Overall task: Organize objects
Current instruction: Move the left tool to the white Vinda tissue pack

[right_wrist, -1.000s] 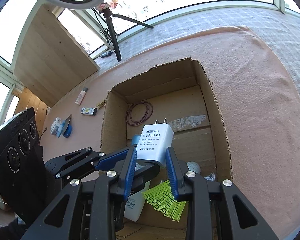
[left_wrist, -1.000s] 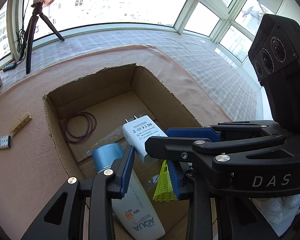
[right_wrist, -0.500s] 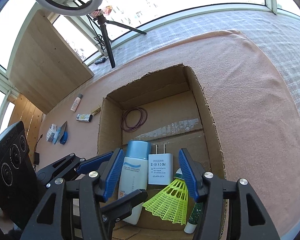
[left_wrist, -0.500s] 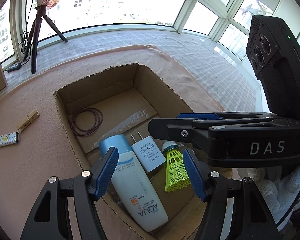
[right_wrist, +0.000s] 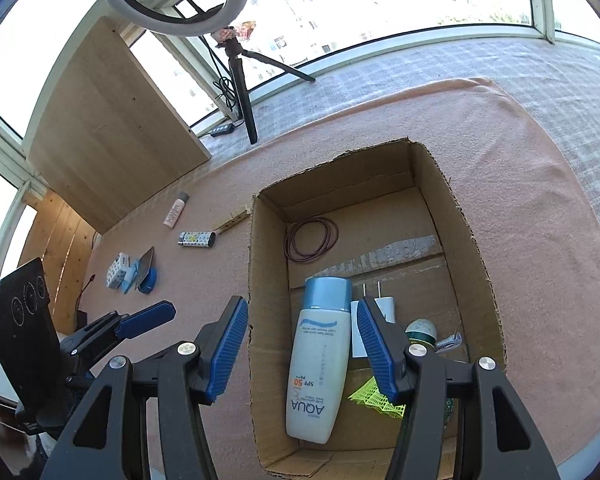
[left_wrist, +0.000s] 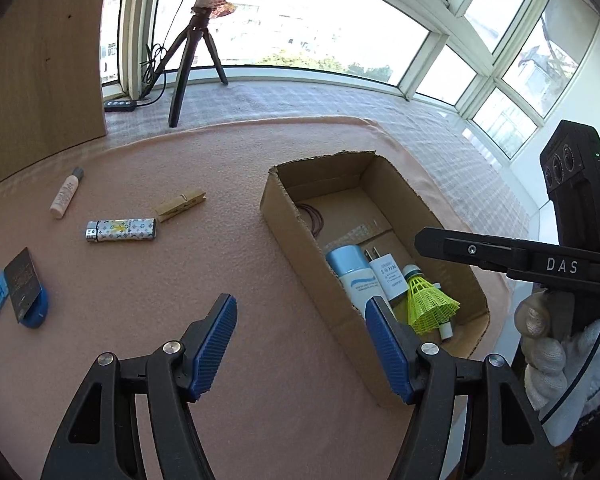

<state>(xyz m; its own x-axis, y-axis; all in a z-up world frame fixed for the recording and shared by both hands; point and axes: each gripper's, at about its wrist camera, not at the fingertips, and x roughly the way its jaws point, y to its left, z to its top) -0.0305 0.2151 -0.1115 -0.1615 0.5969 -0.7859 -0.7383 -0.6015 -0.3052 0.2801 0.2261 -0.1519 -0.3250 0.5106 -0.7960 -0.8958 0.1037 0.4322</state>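
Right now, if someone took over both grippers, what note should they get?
Left gripper: open, empty, above the pink cloth.
Right gripper: open, empty, over the brown cardboard box.
In the box: white sunscreen bottle, white plug adapter, yellow shuttlecock, brown cord loop.
Left on the cloth: patterned lighter, wooden clothespin, pale tube.

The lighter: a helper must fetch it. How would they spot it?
Left of the cardboard box, loose items lie on the pink cloth. The lighter lies flat between a wooden clothespin and a pink tube. It alone has a patterned white body and metal cap.
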